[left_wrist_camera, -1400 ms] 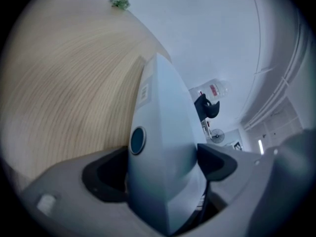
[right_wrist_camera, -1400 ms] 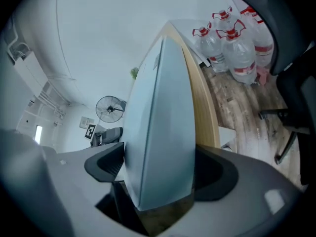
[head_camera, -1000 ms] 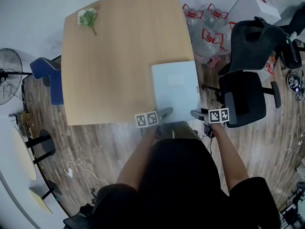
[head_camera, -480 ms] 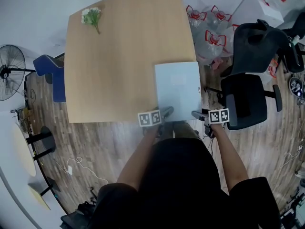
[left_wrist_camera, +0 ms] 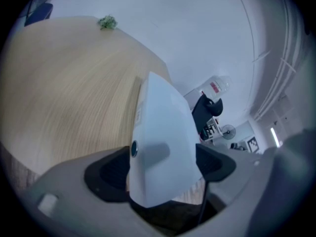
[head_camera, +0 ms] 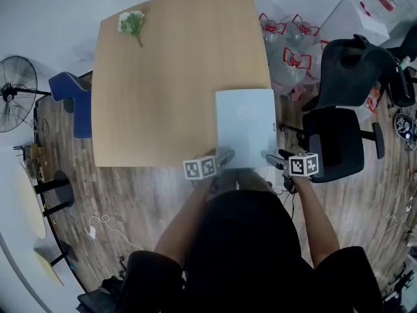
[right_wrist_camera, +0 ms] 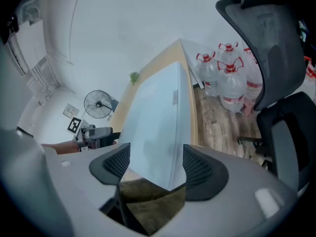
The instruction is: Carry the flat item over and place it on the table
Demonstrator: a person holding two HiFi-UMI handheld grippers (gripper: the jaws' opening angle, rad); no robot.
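Flat item (head_camera: 245, 126): over the table's (head_camera: 163, 77) near right corner, poking past the right edge.
Table: wide bare wood to the left.
Chair (head_camera: 339, 142): black, just right.
Jugs (head_camera: 287, 44): floor, beyond chair.
Left gripper (head_camera: 225, 156), right gripper (head_camera: 273, 160): each pinching a near corner.
Flowers (head_camera: 132, 22): far left corner.

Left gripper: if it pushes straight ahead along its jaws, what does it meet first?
The pale blue folder: the left gripper has its jaws shut on the folder's near corner. Past it, the line probably lands on the wooden table; depth is unclear.
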